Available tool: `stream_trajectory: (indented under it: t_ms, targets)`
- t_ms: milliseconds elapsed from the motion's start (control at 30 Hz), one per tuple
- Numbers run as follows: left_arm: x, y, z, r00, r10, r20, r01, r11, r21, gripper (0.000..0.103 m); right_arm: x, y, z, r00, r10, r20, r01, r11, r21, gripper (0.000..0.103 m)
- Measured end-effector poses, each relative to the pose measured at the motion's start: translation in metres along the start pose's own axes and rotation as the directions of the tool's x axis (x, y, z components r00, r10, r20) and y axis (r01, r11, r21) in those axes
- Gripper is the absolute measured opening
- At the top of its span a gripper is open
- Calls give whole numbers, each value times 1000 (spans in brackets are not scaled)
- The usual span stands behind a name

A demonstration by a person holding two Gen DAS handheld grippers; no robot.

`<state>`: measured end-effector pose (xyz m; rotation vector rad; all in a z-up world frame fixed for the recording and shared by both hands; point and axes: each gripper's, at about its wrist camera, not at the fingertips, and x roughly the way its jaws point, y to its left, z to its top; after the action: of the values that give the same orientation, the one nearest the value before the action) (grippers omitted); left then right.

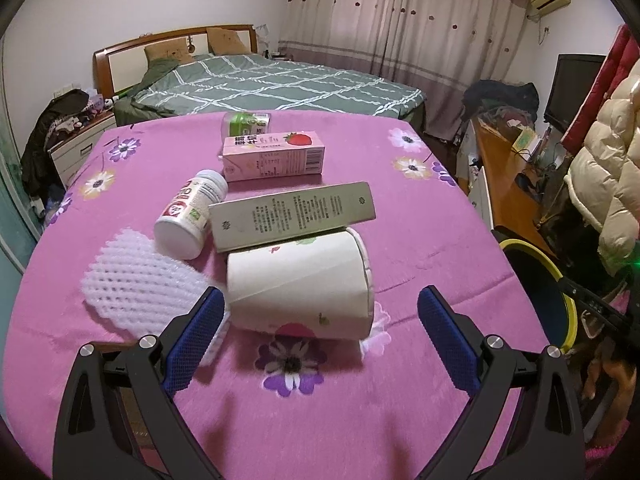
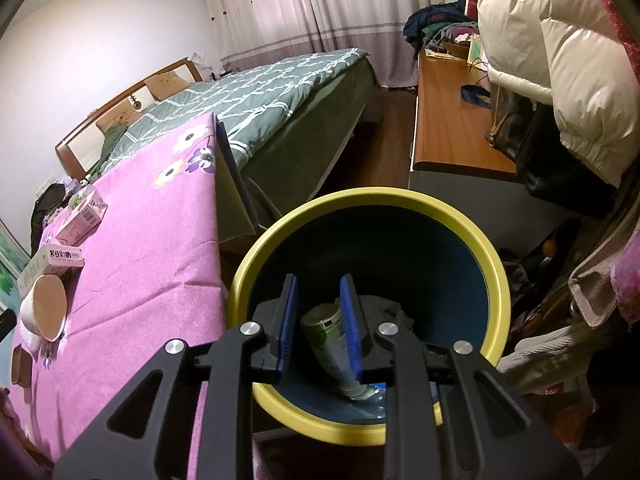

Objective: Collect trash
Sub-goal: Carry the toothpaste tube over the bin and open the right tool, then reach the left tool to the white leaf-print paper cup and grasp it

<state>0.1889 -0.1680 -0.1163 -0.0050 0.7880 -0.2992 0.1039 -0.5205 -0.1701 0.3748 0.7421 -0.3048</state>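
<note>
Both tongs stand apart: my left gripper (image 1: 320,308) flanks the paper cup (image 1: 300,280) near the table's (image 1: 440,240) front edge, my right gripper (image 2: 319,320) over the bin (image 2: 496,264).

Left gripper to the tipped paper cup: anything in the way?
Nothing visible. The left gripper is open, the paper cup lies on its side just ahead. The grey box leans on the cup's far side, behind it.
</note>
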Motion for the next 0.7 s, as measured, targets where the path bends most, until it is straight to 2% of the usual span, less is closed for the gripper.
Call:
stream_trajectory:
  t_ms: [133, 367, 467, 567, 700]
  targets:
    - [12, -1, 7, 1000, 9, -2, -9, 1000, 1, 96, 3, 0, -1, 1000, 3, -5, -3, 1000, 4, 21]
    - [24, 3, 17, 998, 66, -3, -66, 998, -19, 98, 9, -1, -2, 1000, 6, -16, -6, 1000, 9, 21]
    - [21, 10, 16, 998, 59, 4, -59, 997, -42, 98, 9, -2, -2, 1000, 6, -16, -6, 1000, 10, 21]
    - [22, 13, 18, 998, 59, 7, -59, 998, -26, 98, 9, -1, -3, 1000, 10, -16, -10, 1000, 11, 21]
    - [25, 6, 16, 999, 33, -5, -33, 998, 47, 98, 11, 0, -6, 1000, 15, -22, -14, 1000, 10, 21]
